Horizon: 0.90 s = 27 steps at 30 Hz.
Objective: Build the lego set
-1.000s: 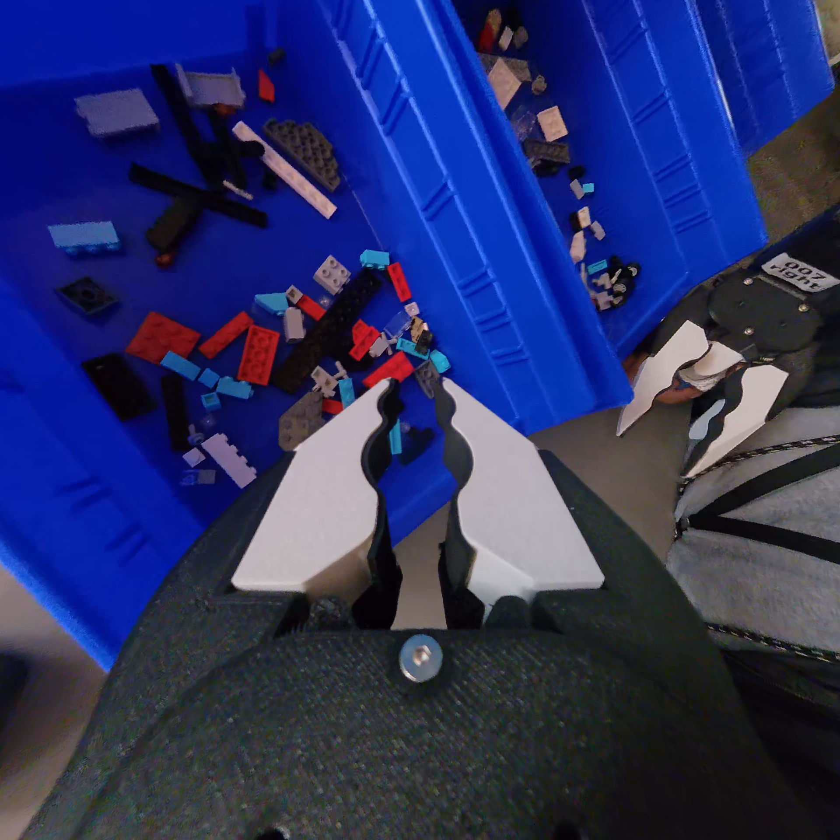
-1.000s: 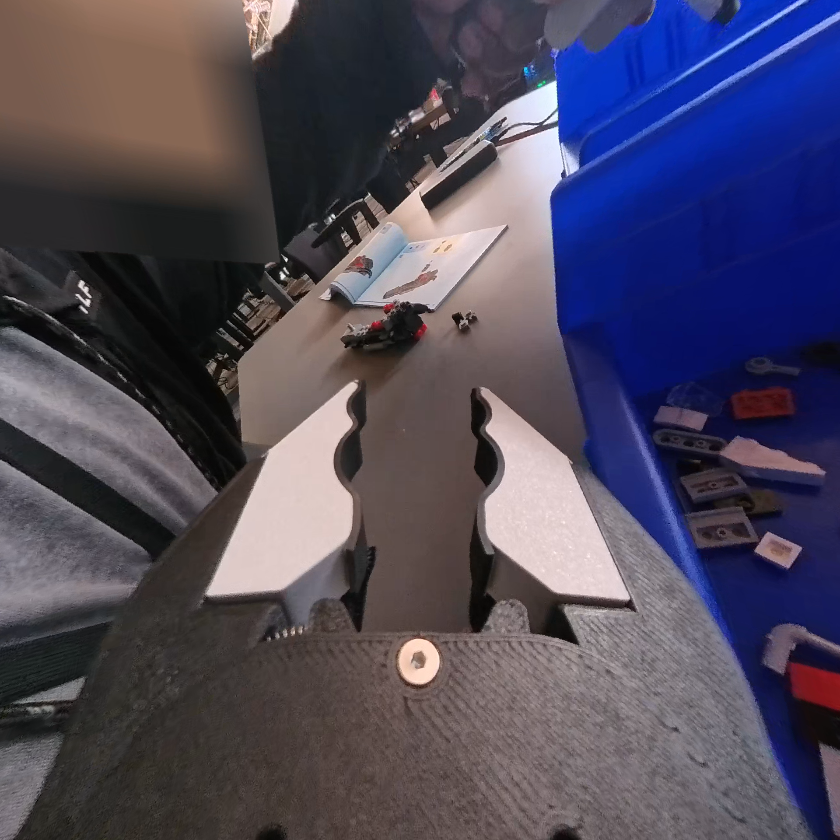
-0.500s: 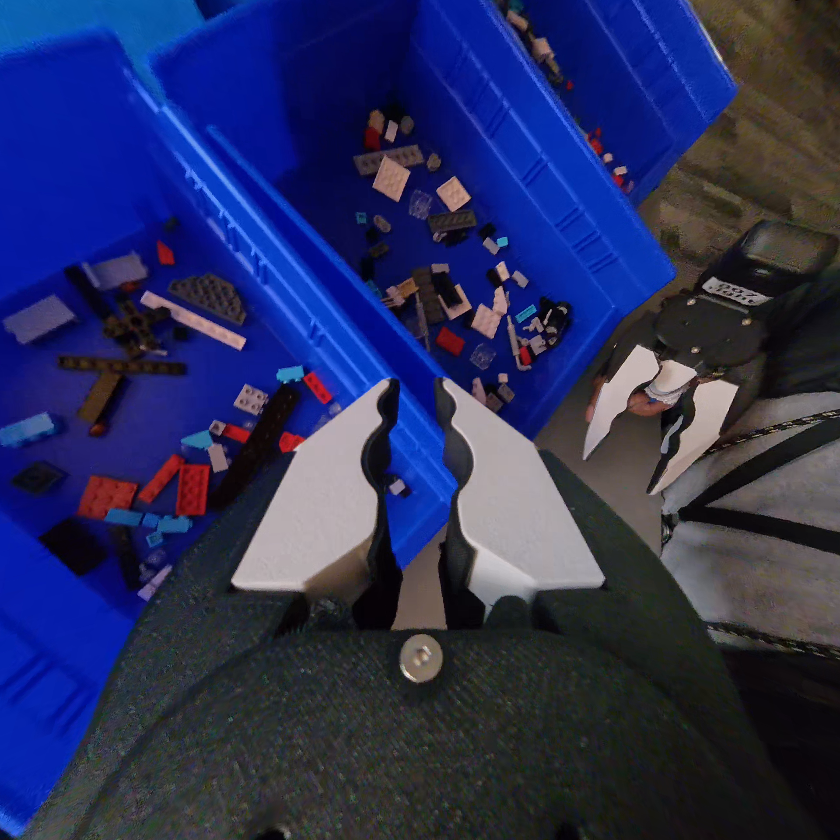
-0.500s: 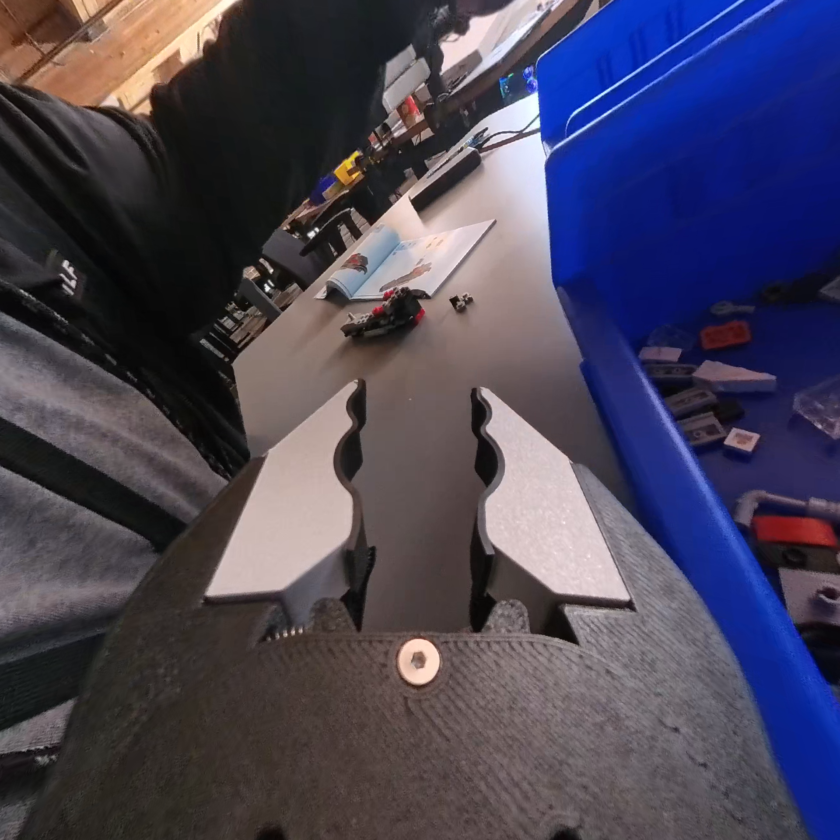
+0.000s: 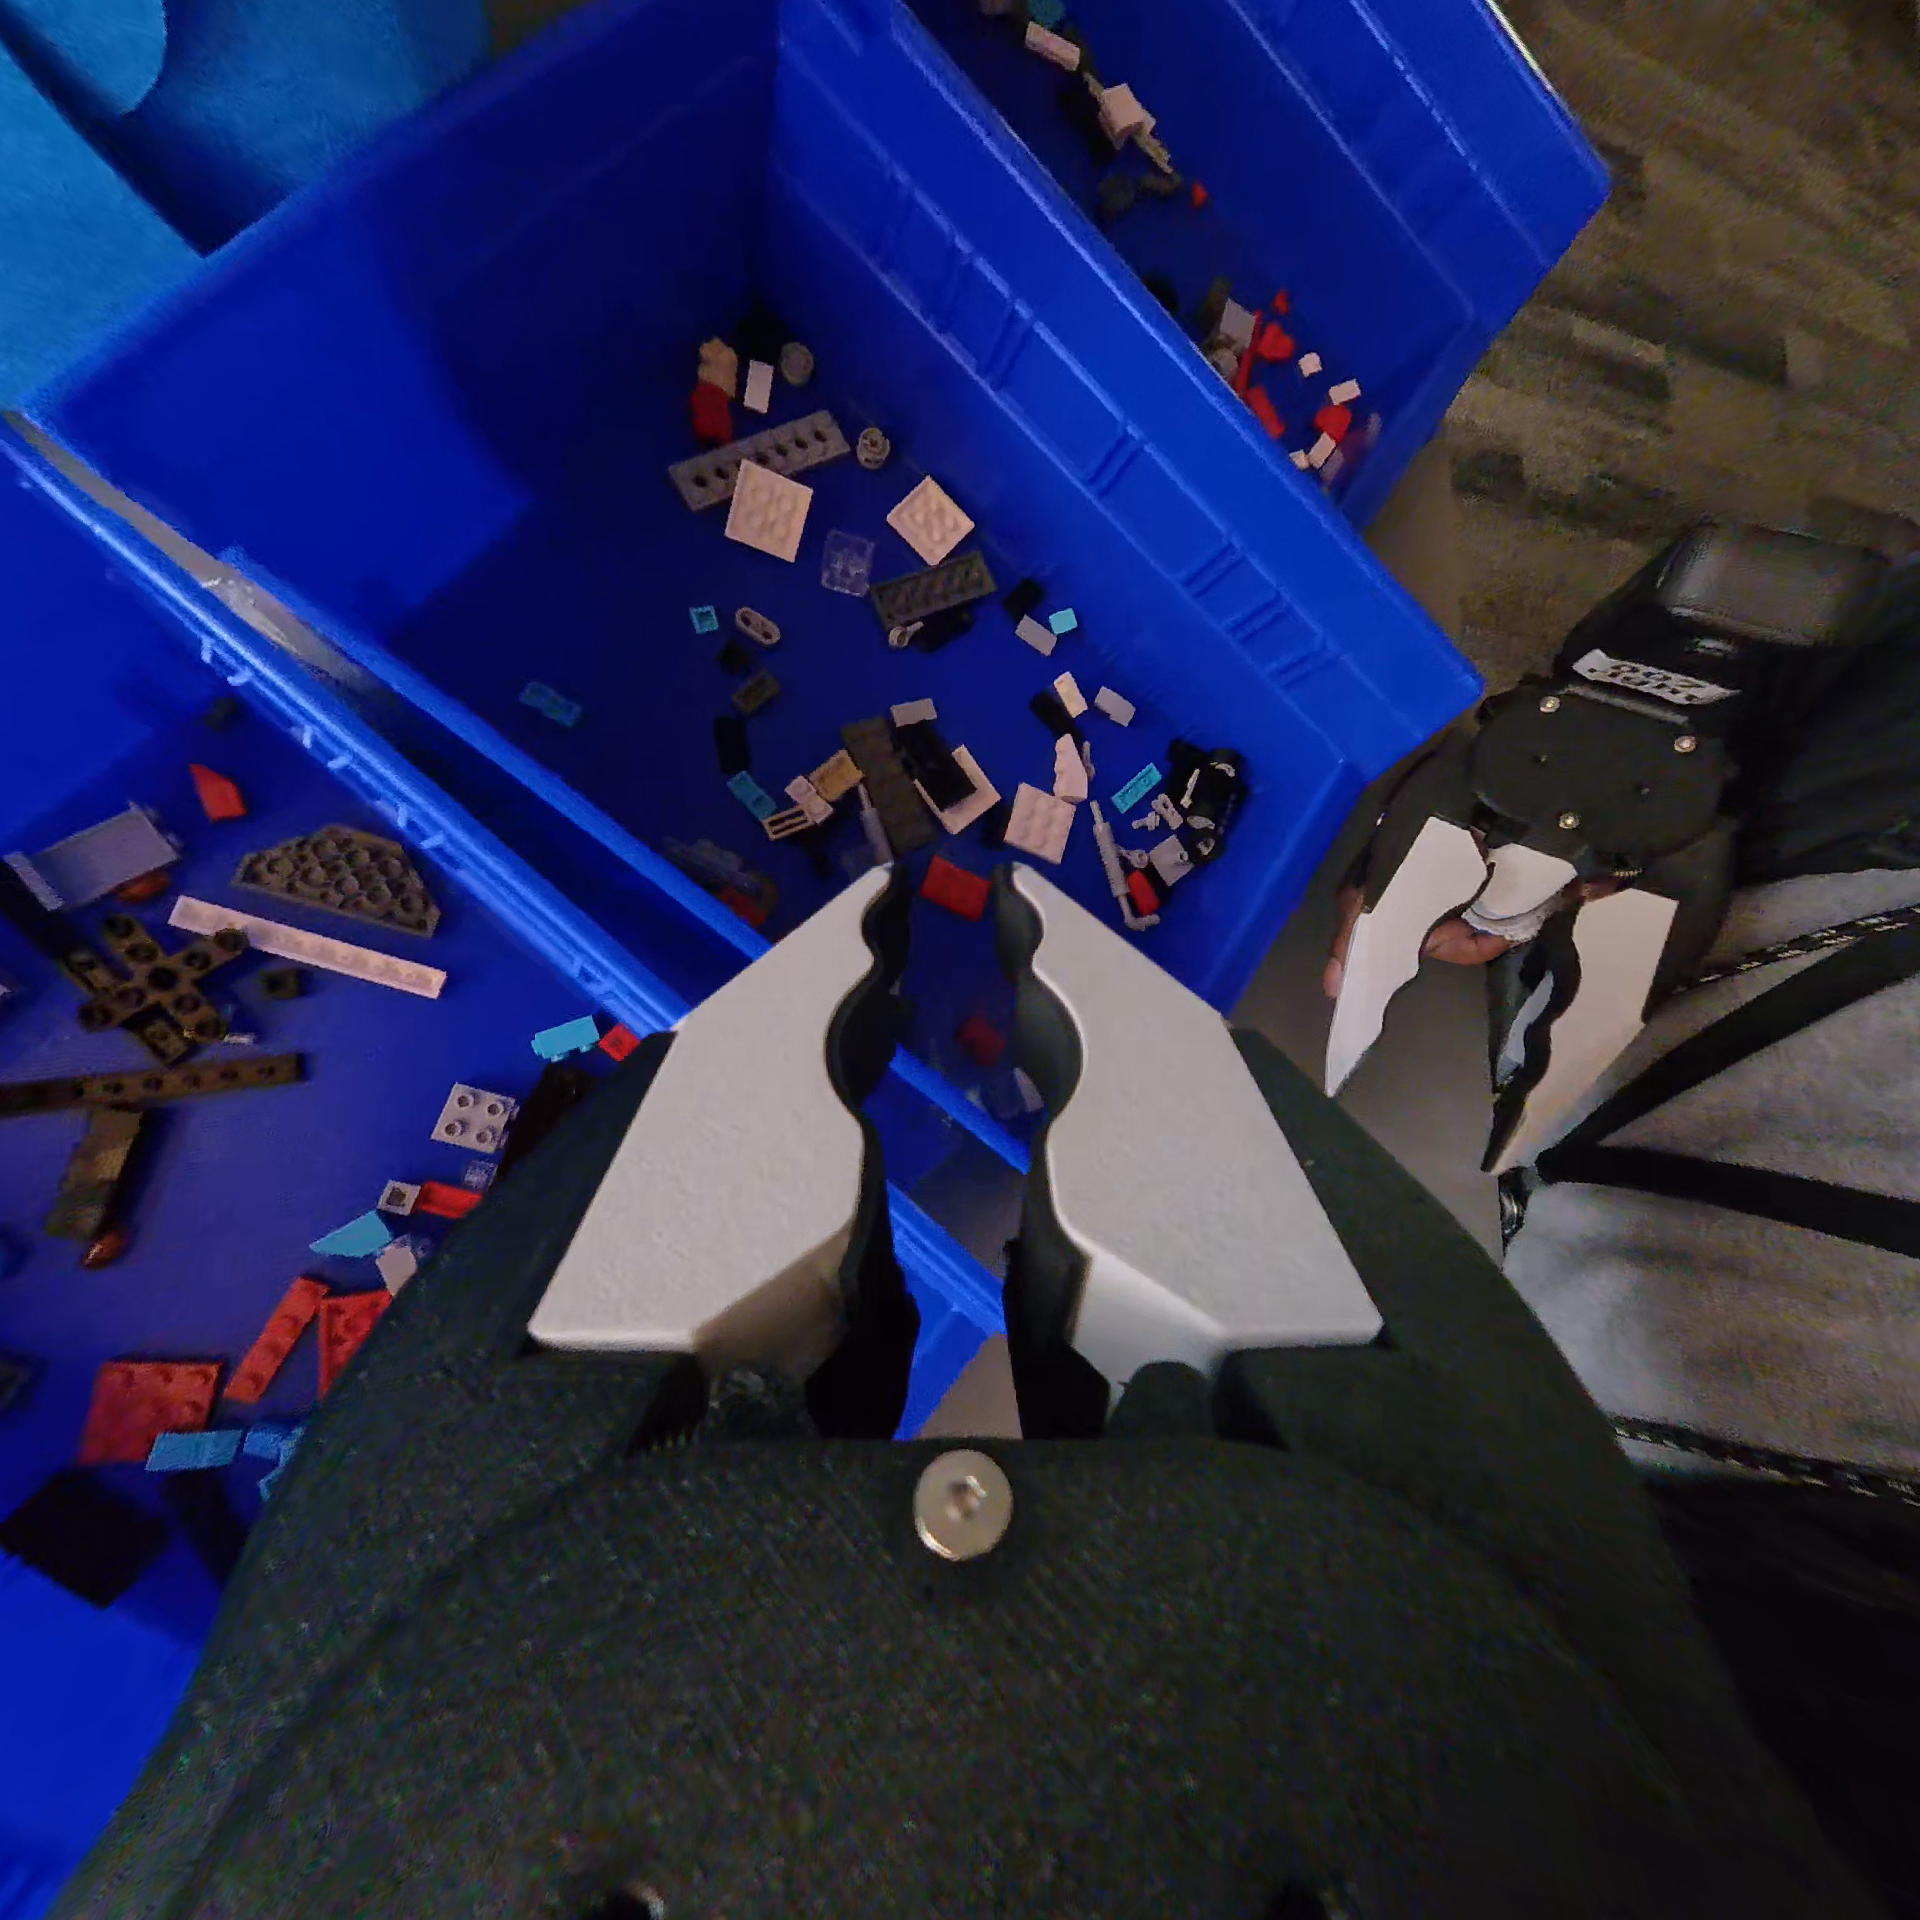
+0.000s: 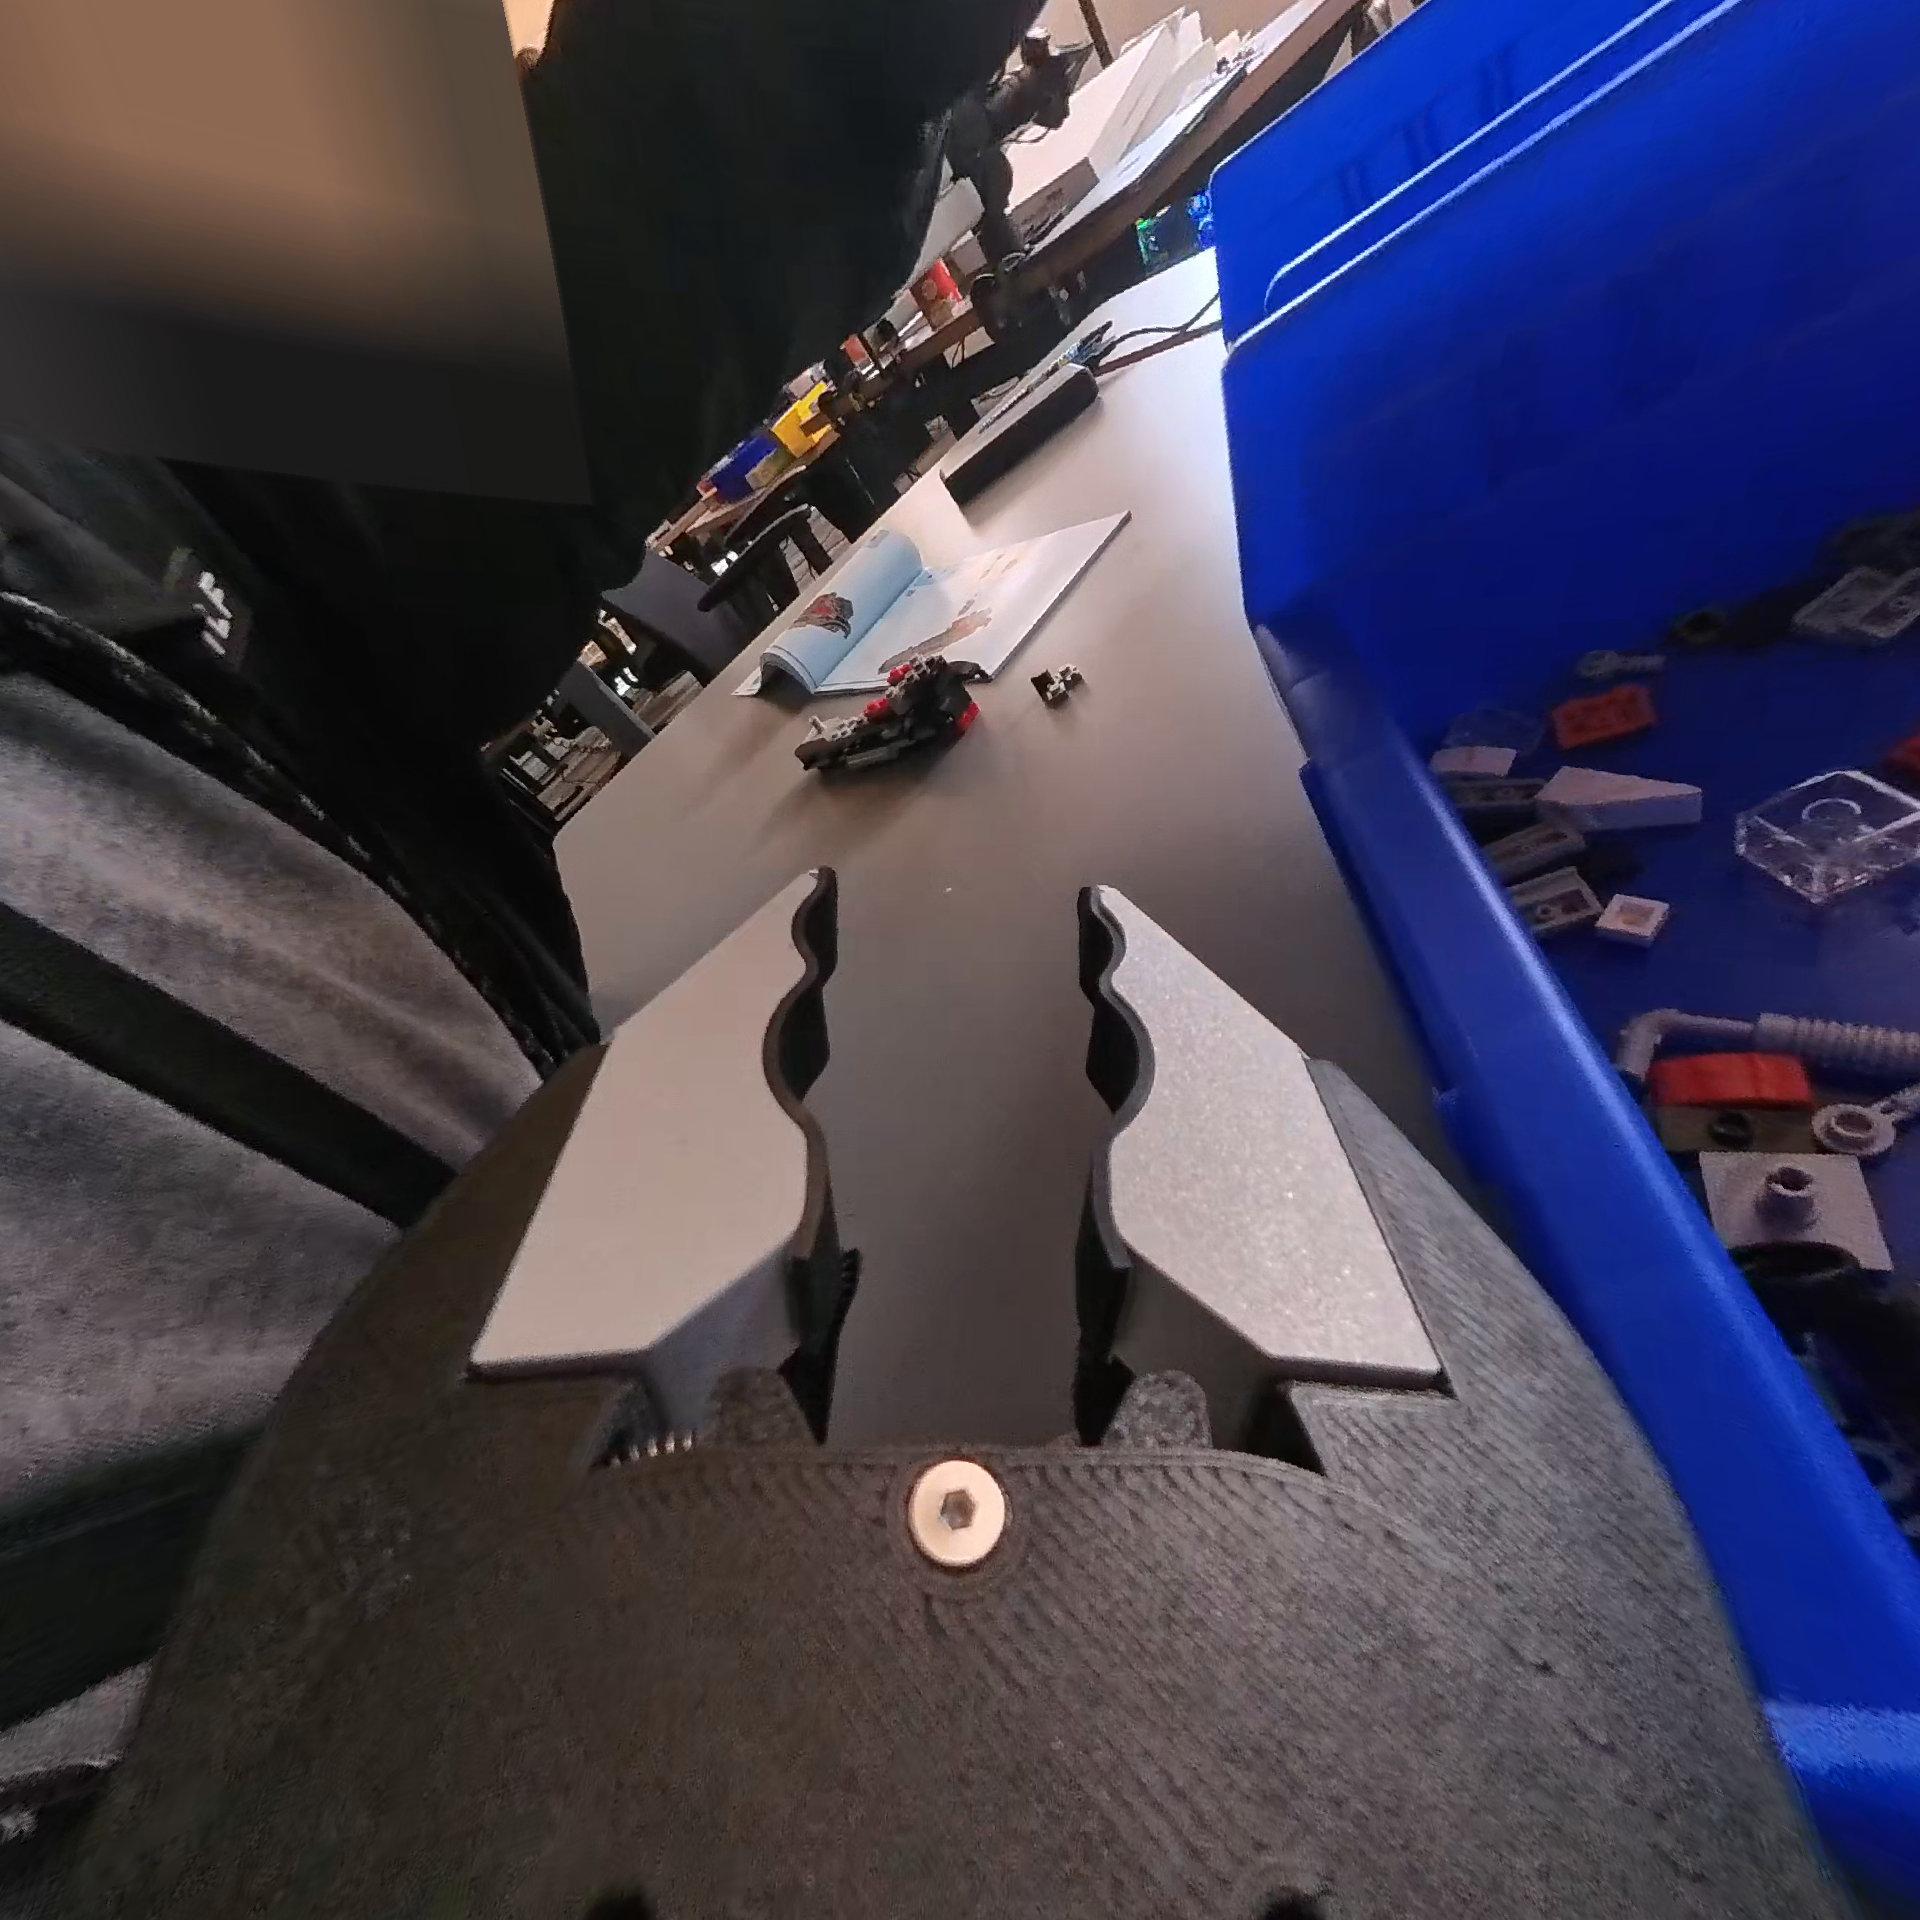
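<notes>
My left gripper [image 5: 948,883] is open and empty. It hovers high above the near end of the middle blue bin [image 5: 1195,540], which holds several loose lego pieces; a red plate [image 5: 956,890] lies below the fingertips. My right gripper [image 6: 954,896] is open and empty, low over the dark table [image 6: 1039,831] beside a blue bin [image 6: 1507,1039] of pieces. It also shows in the left wrist view [image 5: 1496,997]. A partly built black and red lego model [image 6: 888,719] and a small black piece [image 6: 1058,684] sit ahead by the open instruction booklet [image 6: 935,603].
A left bin [image 5: 208,1039] with red, black and teal pieces and a far bin [image 5: 1351,156] flank the middle one. A person in grey and dark clothing [image 6: 208,935] stands close on the left. A black bar-shaped object [image 6: 1023,431] lies farther along the table. One gripper's finger ends stand about 20 cm off the other's. Left tips and right tips are each some 15 cm from the red plate [image 5: 956,890].
The left gripper has swung right from the left bin to over the middle bin, staying open. The right gripper has barely shifted beside its bin.
</notes>
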### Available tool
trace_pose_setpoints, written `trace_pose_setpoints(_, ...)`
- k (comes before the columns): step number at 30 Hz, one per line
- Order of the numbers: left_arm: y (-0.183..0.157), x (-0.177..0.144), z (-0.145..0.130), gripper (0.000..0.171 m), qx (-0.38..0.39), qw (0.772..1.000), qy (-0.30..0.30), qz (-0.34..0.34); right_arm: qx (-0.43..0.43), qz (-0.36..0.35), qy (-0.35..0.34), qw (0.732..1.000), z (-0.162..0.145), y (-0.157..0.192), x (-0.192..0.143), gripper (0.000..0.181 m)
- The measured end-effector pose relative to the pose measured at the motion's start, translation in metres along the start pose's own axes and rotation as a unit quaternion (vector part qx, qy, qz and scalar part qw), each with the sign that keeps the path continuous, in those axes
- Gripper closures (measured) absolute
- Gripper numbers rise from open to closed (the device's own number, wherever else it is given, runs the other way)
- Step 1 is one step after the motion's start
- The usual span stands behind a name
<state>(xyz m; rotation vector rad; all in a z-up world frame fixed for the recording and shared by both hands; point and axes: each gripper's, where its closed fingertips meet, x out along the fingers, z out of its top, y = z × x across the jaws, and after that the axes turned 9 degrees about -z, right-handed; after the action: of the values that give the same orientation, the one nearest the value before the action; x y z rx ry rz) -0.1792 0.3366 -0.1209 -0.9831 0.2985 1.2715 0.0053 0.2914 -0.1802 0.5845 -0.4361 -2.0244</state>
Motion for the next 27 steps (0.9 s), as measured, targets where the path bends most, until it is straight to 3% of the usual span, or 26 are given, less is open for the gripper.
trace_pose_setpoints(27,-0.004,0.028,0.004,0.155,-0.001,1.0,0.029,-0.007,0.011,-0.004,-0.015,1.0,0.003,-0.005,-0.013,0.134)
